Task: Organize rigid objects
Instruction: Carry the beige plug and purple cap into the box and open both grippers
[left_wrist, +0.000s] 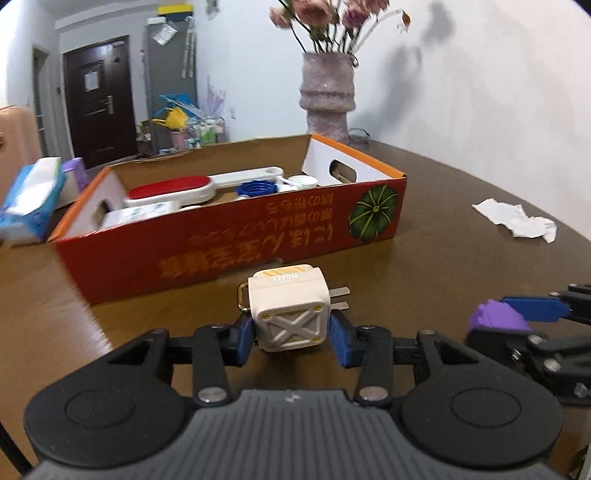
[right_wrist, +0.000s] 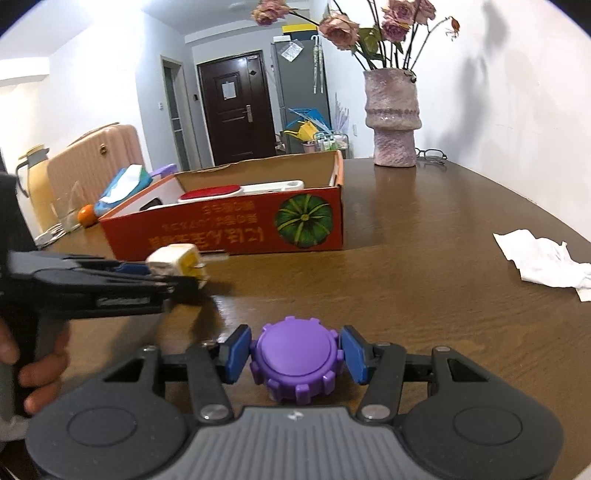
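Two tools are in play over the brown desk (right_wrist: 424, 258), each pinching something. The left tool (left_wrist: 291, 334) has its blue pads pressed against the sides of a white cube-shaped plug adapter (left_wrist: 290, 314), whose metal prongs stick out toward 3 o'clock; the adapter sits just above the desk, short of the red cardboard box (left_wrist: 229, 254) at 12 o'clock. The right tool (right_wrist: 297, 354) is closed on a purple ridged cap (right_wrist: 297, 360), pads touching its rim on both sides, low over the desk.

The box stands open-topped, with a red-and-white brush (left_wrist: 173, 190) and a blue cap (left_wrist: 255, 189) among the things inside. From the left tool, the box's near wall is close ahead. Bare desk stretches between 1 and 3 o'clock of the right tool as far as a crumpled white tissue (right_wrist: 546, 264) near the desk's curved edge. A pink vase (right_wrist: 393, 118) of flowers stands past the box's right end.
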